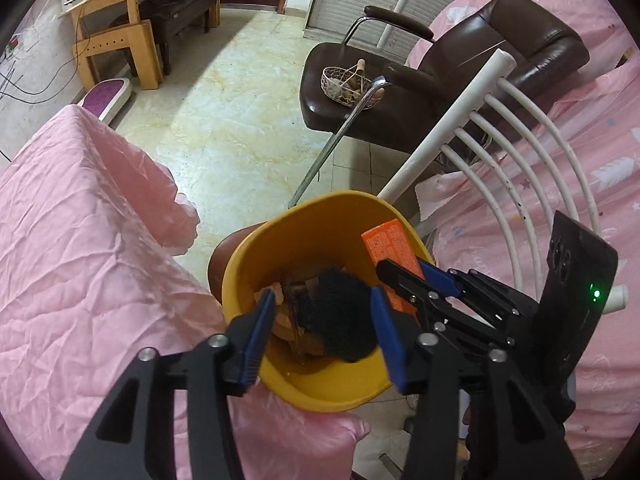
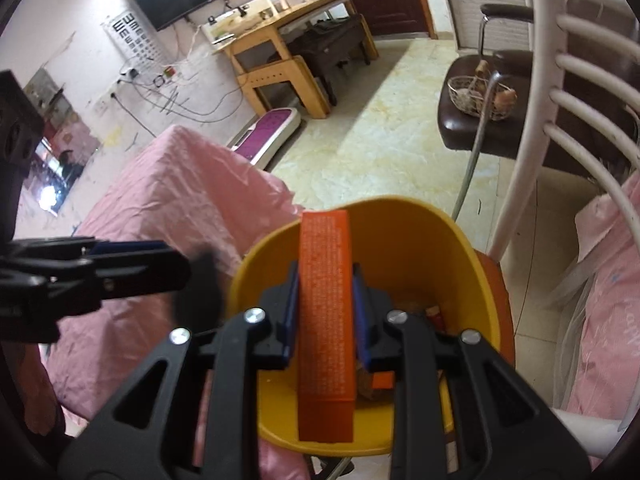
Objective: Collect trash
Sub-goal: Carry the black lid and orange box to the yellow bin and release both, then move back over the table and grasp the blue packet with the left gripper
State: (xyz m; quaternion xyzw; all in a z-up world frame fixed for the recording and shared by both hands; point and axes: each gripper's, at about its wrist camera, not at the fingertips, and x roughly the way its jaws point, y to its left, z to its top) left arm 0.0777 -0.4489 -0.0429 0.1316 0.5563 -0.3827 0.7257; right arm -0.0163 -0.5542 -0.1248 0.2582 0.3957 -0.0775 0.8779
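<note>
A yellow bin (image 1: 320, 232) (image 2: 420, 232) stands below both grippers, with brown scraps at its bottom. My left gripper (image 1: 324, 328) (image 2: 180, 264) hangs over the bin's near side. Its blue pads are apart, and a black fuzzy clump (image 1: 336, 316) lies between them without being pressed. In the right wrist view the clump (image 2: 200, 292) is a dark blur just past the left fingertips. My right gripper (image 2: 326, 280) (image 1: 404, 272) is shut on a long orange box (image 2: 326, 312) (image 1: 390, 248), holding it on end over the bin's opening.
The bin rests on a brown stool (image 1: 218, 264). Pink crinkled sheeting (image 1: 80, 260) covers the surface at left. A white slatted chair back (image 1: 500, 128) and pink bedding (image 1: 600, 160) close in on the right. Beyond are a metal pole (image 1: 340, 132), a brown armchair (image 1: 520, 40) holding a wire basket (image 1: 346, 84), and open tiled floor (image 1: 224, 112).
</note>
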